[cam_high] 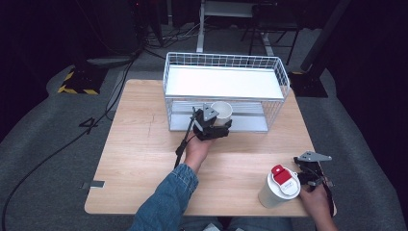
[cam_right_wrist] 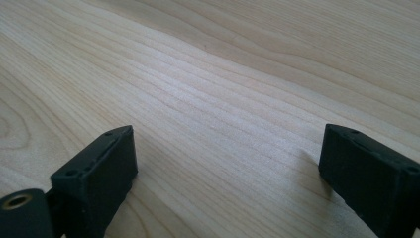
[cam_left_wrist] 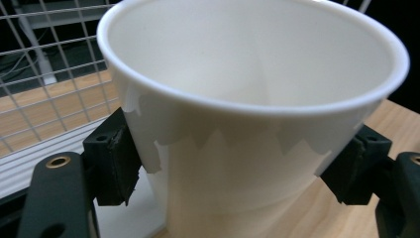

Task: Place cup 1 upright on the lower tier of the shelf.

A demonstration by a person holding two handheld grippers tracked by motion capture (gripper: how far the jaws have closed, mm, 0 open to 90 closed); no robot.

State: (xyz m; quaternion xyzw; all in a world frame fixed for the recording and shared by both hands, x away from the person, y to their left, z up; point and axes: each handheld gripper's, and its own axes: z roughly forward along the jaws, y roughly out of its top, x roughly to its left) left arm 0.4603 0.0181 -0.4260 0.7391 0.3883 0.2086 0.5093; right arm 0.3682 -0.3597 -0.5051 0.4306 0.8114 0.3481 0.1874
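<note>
Left gripper (cam_high: 215,126): jaws closed on the white paper cup (cam_high: 222,111), one pad pressing on each side of the cup wall, as the left gripper view confirms (cam_left_wrist: 247,124). The cup is upright with its mouth open, and nothing is visible inside it. It sits just at the front edge of the wire basket (cam_high: 276,84), at the basket's lower level.

Wire basket: white wire mesh, standing at the far side of the wooden table (cam_high: 144,144). It carries a white shelf panel (cam_high: 223,82) across its upper level; that panel is bare.

Second container: a white cup with a lid (cam_high: 277,188) bearing a red tab, upright, well in front of the basket and to its right, near the table's front edge. Its contents are hidden by the lid.

Right gripper (cam_high: 310,175): just beside the lidded cup, on the side away from the basket's centre. Its jaws stand apart over bare tabletop, gripping nothing (cam_right_wrist: 228,163).
</note>
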